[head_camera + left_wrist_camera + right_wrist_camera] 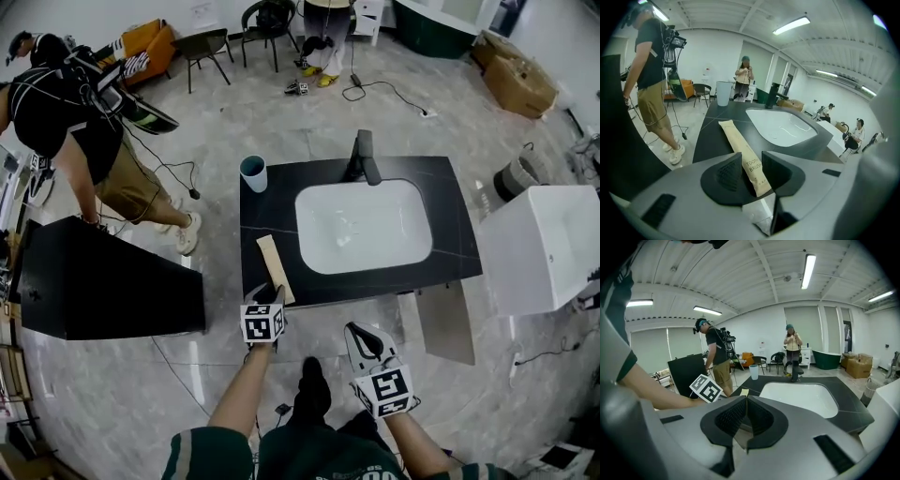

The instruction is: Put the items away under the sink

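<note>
**Toothbrush packet waited at counter's edge, gripper astride it**

Seen from the head camera, a beige packet (pixel 276 267) printed "TOOTH BRUSH" lay flat on the black counter (pixel 450 187), just left of the white sink (pixel 364 225), with its near end at the counter's front edge. The left gripper (pixel 266 295), at lower centre of the frame, was released. Its jaws stood apart on either side of the packet's near end, and no squeeze on the wrapper could be made out. The right gripper (pixel 747 397), further right and lower in the head view, hung in front of the counter and apart from it. It was clenched, its jaws meeting at the tips. A dark faucet (pixel 364 157) stood at the back rim of the sink, and a pale cup (pixel 254 172) sat on the counter's upper-left corner, well apart from the packet. At the upper left of the frame a person (pixel 66 112) in a black shirt leaned over a black cabinet (pixel 103 281). A white box (pixel 539 244) stood at the right edge.
</note>
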`<act>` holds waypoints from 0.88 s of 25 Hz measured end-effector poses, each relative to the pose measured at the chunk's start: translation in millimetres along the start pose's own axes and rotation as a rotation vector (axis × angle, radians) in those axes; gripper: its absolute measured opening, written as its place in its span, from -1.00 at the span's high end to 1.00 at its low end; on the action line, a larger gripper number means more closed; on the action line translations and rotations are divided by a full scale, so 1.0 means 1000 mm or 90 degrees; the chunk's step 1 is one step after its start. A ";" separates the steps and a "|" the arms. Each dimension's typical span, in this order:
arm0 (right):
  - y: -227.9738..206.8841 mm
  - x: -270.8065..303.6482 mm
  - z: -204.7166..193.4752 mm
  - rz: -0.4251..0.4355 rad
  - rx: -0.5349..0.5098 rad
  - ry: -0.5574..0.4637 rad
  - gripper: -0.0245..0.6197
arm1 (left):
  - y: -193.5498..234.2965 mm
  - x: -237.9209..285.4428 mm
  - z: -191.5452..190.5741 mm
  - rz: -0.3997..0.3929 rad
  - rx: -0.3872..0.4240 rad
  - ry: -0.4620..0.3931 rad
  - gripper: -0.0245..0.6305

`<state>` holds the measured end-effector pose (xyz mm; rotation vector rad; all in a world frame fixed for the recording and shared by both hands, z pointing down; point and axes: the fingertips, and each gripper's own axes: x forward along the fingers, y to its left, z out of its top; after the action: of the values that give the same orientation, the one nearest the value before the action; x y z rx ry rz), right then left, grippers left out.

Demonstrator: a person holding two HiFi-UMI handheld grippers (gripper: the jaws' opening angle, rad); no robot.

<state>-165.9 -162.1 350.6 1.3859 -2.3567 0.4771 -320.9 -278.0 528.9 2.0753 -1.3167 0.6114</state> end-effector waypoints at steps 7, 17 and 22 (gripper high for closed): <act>-0.012 -0.007 -0.010 -0.028 0.010 0.017 0.79 | 0.011 0.022 -0.013 0.010 -0.029 0.042 0.54; -0.019 -0.019 -0.014 -0.051 0.030 0.011 0.79 | -0.014 0.018 -0.004 -0.025 0.040 0.024 0.89; -0.026 -0.032 -0.019 -0.064 0.026 0.004 0.79 | -0.049 0.010 0.005 -0.068 0.039 -0.001 0.89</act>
<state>-126.0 -140.4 354.8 1.5109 -2.2706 0.5036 -271.4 -271.5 520.5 2.1798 -1.1935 0.6107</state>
